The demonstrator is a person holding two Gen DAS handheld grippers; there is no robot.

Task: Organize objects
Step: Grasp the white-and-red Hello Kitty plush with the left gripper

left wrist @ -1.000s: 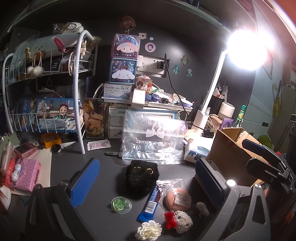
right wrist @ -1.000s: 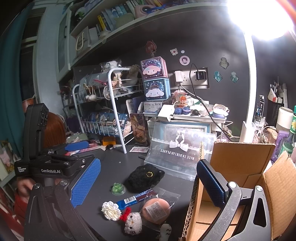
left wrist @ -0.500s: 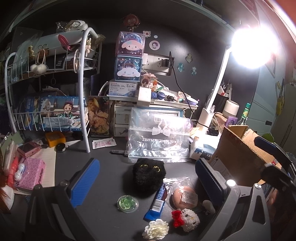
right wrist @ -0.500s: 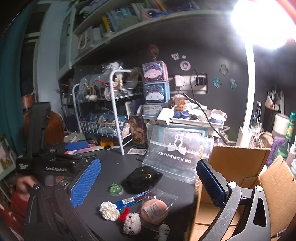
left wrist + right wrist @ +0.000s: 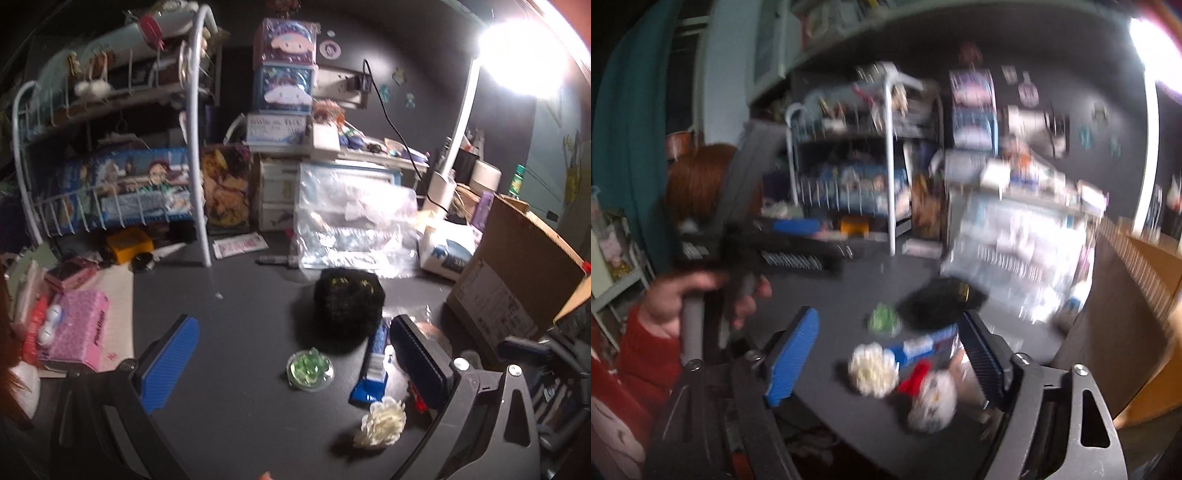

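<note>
Small items lie on the dark desk: a black fuzzy pouch (image 5: 347, 310), a round green trinket (image 5: 309, 370), a blue wrapped bar (image 5: 373, 363) and a white fabric flower (image 5: 382, 424). My left gripper (image 5: 295, 367) is open and empty, low over the trinket. In the blurred right wrist view my right gripper (image 5: 888, 356) is open and empty above the white flower (image 5: 872, 369), beside a red-bowed white plush (image 5: 932, 400), the blue bar (image 5: 919, 345), the trinket (image 5: 883, 319) and the pouch (image 5: 940, 302). A packaged pink ball is mostly hidden behind my left gripper's right finger.
An open cardboard box (image 5: 517, 273) stands at the right. A clear plastic bag (image 5: 351, 229) leans against drawers at the back. A white wire rack (image 5: 122, 184) fills the back left. A pink tissue pack (image 5: 79, 328) lies at the left. A desk lamp (image 5: 517, 59) glares.
Both grippers have moved forward and down toward the small items on the desk. The right wrist view is now motion-blurred. Both stay open and empty.
</note>
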